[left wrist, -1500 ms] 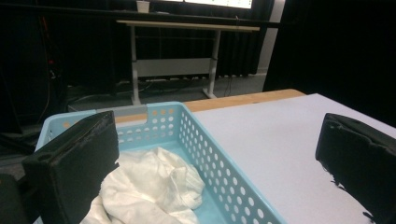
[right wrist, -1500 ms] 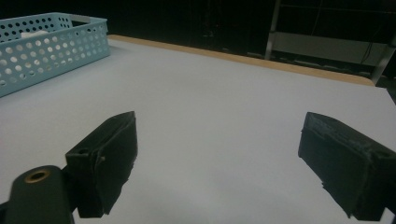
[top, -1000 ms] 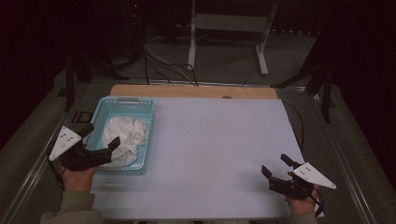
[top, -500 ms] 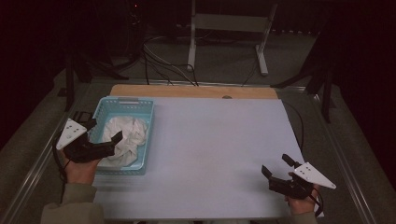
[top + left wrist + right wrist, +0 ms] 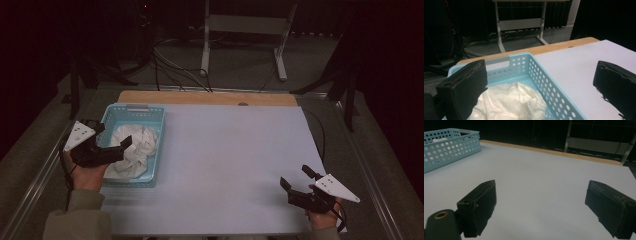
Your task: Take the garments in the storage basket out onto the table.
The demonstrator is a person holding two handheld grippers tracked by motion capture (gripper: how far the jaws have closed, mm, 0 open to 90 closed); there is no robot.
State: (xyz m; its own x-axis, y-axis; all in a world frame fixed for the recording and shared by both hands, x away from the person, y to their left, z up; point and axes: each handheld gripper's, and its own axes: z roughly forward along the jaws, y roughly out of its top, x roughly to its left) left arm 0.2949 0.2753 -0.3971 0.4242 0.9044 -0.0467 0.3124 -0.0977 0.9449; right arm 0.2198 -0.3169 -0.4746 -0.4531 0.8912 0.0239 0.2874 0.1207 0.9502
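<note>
At the near edge of the bench (image 5: 225, 150), on the right, the right gripper (image 5: 296, 181) sits low over the bare pale surface, its fingers (image 5: 477, 207) spread wide with nothing between them. A hand (image 5: 320, 217) holds it from below, at the bench's front corner. Farther in and well apart on the left, the left gripper (image 5: 124, 145) hovers over the near part of a light blue basket (image 5: 132, 109), fingers (image 5: 464, 87) also spread. In the left gripper view one finger hangs above the basket's inside and the other over the bench just beside its perforated wall. A crumpled white cloth (image 5: 135, 147) lies inside the basket, just below and ahead of the left fingers; they seem not to touch it, though the dim view leaves that uncertain. Beyond the bench's wooden far edge stands a white table frame (image 5: 240, 30) on a dark floor strewn with cables (image 5: 170, 65).
</note>
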